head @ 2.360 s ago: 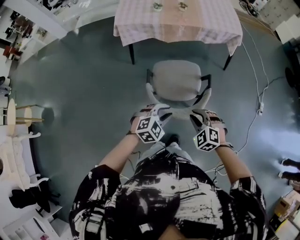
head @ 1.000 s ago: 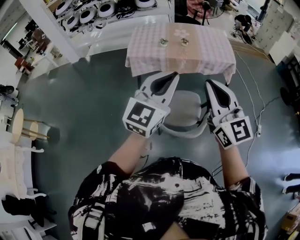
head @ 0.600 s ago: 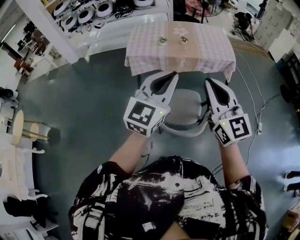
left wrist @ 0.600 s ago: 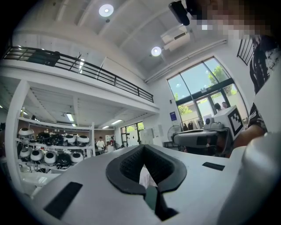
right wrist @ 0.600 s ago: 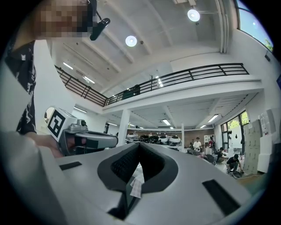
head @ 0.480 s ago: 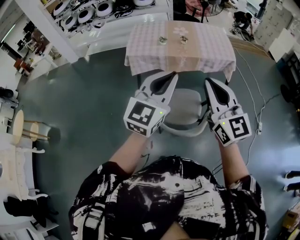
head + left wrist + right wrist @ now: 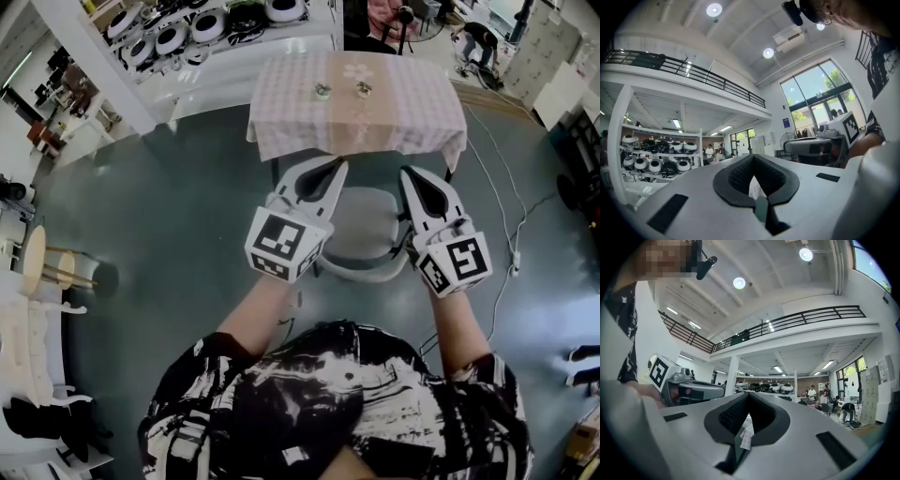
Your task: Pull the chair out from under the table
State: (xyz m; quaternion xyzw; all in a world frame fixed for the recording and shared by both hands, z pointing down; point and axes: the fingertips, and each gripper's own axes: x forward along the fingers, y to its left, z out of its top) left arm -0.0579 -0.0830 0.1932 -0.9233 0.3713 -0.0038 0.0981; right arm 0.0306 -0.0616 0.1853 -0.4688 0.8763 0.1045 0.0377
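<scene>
The grey chair (image 7: 362,225) with black armrests stands on the floor in front of the table (image 7: 412,122), which carries a pink checked cloth. The chair's seat shows between my two raised grippers in the head view. My left gripper (image 7: 339,164) is shut and holds nothing; its dark pads (image 7: 740,176) meet at the tip. My right gripper (image 7: 406,173) is also shut and empty, its fingers (image 7: 733,416) closed together. Both point level, above the chair and apart from it. Each gripper view shows the hall, not the chair.
Two small items (image 7: 323,91) sit on the tablecloth. A white cable (image 7: 502,178) runs over the floor at the right. Shelves with helmets (image 7: 187,28) line the back left. A small round wooden stand (image 7: 37,267) is at the far left.
Earlier both grippers were low at the chair's backrest; they have since risen to point level above it. Over the last second they have hardly moved.
</scene>
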